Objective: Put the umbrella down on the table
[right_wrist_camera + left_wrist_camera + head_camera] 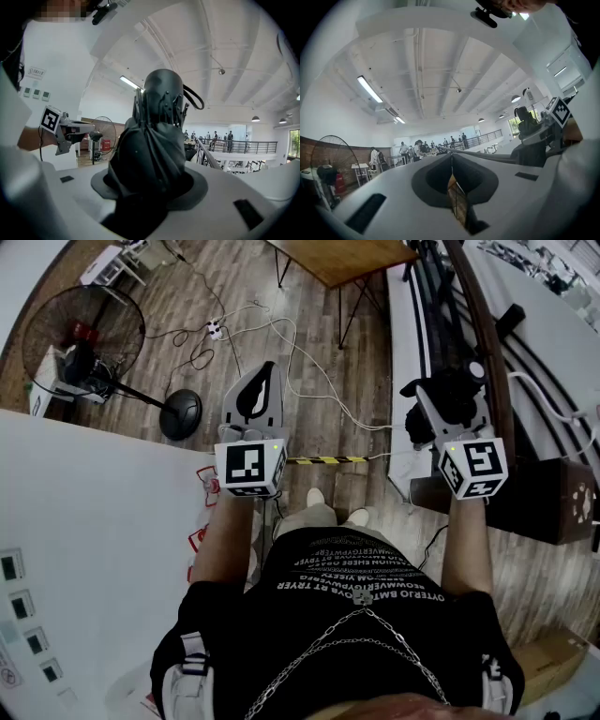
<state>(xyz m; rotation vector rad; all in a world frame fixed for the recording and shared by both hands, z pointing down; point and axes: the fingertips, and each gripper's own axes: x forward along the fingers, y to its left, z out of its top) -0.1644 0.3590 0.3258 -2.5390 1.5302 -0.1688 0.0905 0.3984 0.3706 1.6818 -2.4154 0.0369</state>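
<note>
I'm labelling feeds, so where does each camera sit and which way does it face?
Head view: on the head, facing down at the floor; torso, forearms, left gripper, right gripper gripping the umbrella.
Left gripper view: rides that gripper, along its shut jaws toward the ceiling; right gripper at right.
Right gripper view: rides that gripper, umbrella between its jaws; left gripper at left.
All share the fan.

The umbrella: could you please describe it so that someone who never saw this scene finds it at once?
In the head view, find the person's black shirt, then follow the right arm up to the right gripper. The umbrella is the folded black fabric bundle clamped there; the left gripper beside it is shut on nothing.
</note>
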